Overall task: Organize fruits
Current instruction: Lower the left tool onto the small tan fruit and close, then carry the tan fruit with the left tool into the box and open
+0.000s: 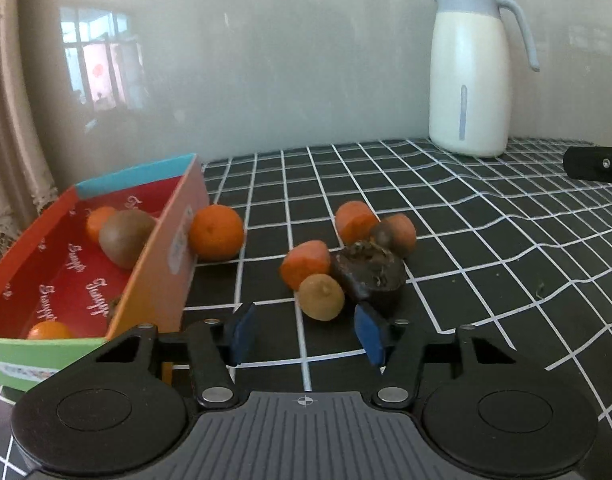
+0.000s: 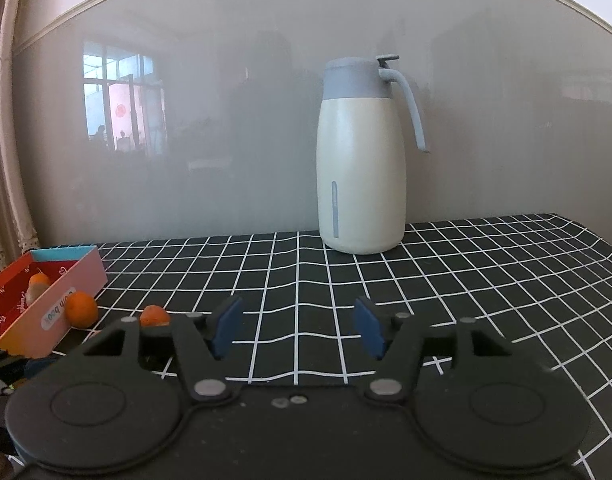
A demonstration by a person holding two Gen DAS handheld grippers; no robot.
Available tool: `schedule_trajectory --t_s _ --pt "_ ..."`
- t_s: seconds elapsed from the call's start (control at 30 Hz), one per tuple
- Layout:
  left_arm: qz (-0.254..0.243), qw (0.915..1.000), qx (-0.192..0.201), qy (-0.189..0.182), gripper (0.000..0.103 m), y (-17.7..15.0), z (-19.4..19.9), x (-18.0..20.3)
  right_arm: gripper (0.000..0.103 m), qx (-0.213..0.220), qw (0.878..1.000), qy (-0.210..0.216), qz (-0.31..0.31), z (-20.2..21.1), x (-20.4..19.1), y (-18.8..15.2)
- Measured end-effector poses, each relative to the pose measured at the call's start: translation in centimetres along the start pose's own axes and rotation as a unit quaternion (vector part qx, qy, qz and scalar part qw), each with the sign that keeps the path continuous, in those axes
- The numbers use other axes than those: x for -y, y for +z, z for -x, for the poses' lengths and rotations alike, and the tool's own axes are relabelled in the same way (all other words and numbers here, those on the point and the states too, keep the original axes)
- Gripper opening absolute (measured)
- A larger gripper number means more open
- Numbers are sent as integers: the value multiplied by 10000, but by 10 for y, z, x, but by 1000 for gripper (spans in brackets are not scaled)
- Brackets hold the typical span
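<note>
In the left wrist view a colourful cardboard box [image 1: 157,280] lies at the left and holds a kiwi [image 1: 125,238] and orange fruits. A tangerine [image 1: 215,238] rests against its outer wall. A pile of fruit lies ahead: a yellow-brown kiwi [image 1: 321,297], a dark purple fruit [image 1: 370,274] and orange pieces [image 1: 306,264]. My left gripper [image 1: 303,332] is open and empty, just short of the yellow-brown kiwi. My right gripper [image 2: 297,330] is open and empty over bare cloth. In the right wrist view the box [image 2: 45,304] and the tangerine [image 2: 81,310] show at the far left.
A cream and grey thermos jug [image 1: 470,76] stands at the back by the wall; it also shows in the right wrist view [image 2: 362,160]. A black checked tablecloth [image 2: 466,280] covers the table. The right gripper's black tip [image 1: 594,164] shows at the right edge.
</note>
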State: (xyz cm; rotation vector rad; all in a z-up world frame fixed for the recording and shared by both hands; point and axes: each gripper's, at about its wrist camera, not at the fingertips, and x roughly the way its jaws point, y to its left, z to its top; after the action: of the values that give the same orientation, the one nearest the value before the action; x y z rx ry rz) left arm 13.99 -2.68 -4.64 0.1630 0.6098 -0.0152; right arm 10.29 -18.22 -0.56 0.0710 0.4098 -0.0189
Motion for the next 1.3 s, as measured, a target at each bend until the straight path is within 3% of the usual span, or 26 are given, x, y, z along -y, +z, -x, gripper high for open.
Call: schedule_trajectory --t_s 0.23,0.37,0.6,0.9,1.13,1.3 --pt "25 10000 -38 -27 48 7 -10 2 62 -65 10000 -5 -11 -4 2 -2" --pt "-41 9999 -24 -89 26 10 -12 8 63 -81 10000 29 13 -5 0 -3" --pt "-80 9998 195 -23 26 11 0 10 63 -76 10000 22 -33 -3 4 -3" --pt "-320 9967 742 82 26 15 47 1 63 -34 9999 148 34 1 -9 -3" --pt "-144 9921 1140 505 26 19 77 -42 63 -42 9996 257 92 -2 -26 -4" --pt "47 9886 1195 918 26 16 86 -84 63 -37 9991 374 176 -4 -44 -5"
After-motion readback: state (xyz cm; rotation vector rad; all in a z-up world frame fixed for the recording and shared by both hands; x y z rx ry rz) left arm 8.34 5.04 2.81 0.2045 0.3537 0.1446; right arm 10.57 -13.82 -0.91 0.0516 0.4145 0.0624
